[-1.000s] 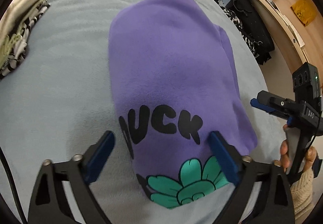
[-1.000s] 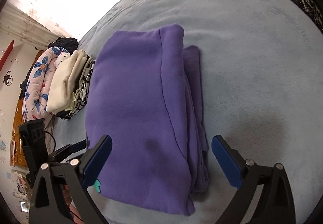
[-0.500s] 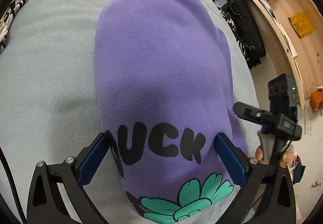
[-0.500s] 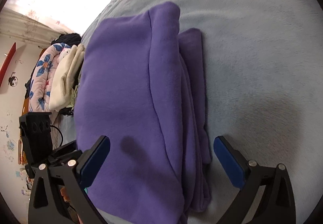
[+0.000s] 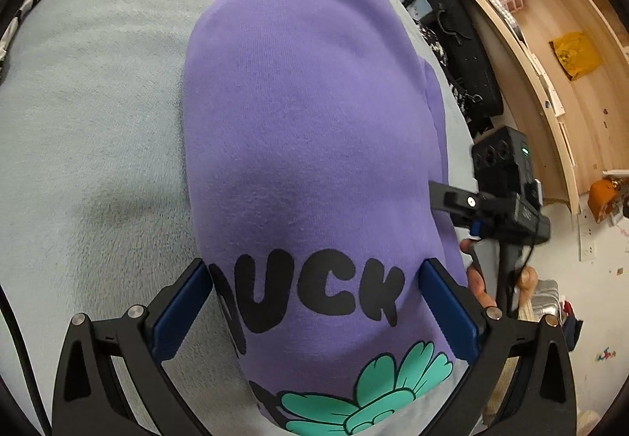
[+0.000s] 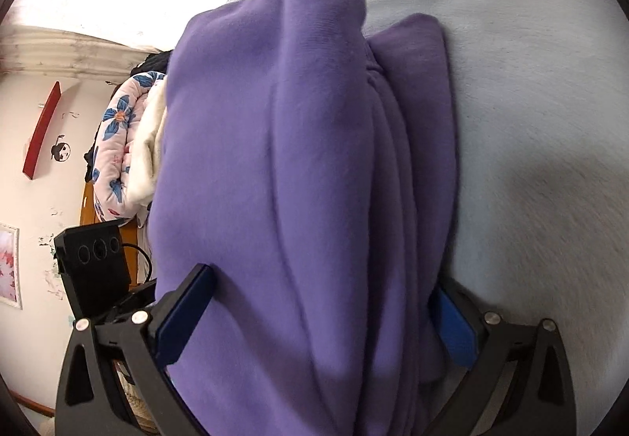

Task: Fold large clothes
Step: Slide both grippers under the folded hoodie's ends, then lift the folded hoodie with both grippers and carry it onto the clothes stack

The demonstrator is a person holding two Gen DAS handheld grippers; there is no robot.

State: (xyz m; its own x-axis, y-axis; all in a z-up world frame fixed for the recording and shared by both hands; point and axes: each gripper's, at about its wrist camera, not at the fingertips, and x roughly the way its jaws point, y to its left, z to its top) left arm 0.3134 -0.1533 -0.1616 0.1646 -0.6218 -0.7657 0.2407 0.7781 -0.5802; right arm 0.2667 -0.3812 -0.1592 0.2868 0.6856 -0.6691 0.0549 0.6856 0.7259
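Observation:
A folded purple sweatshirt [image 5: 306, 129] with black letters and a green flower print lies on the grey bed cover [image 5: 90, 113]. My left gripper [image 5: 314, 314] is open, its jaws straddling the printed near end. In the right wrist view the sweatshirt [image 6: 298, 176] fills the frame, its folded layers stacked on the right side. My right gripper [image 6: 318, 318] is open, its jaws either side of the bundle's edge; it also shows in the left wrist view [image 5: 495, 208] at the sweatshirt's right side.
A pile of other clothes and a floral quilt [image 6: 122, 145] lies beyond the sweatshirt. Wooden shelves [image 5: 550, 43] and black bags [image 5: 464, 54] stand past the bed's right edge. The grey cover [image 6: 530, 121] spreads to the right.
Both grippers have moved in and down onto the sweatshirt, which now sits between each pair of jaws. The right gripper has come closer to the sweatshirt's side.

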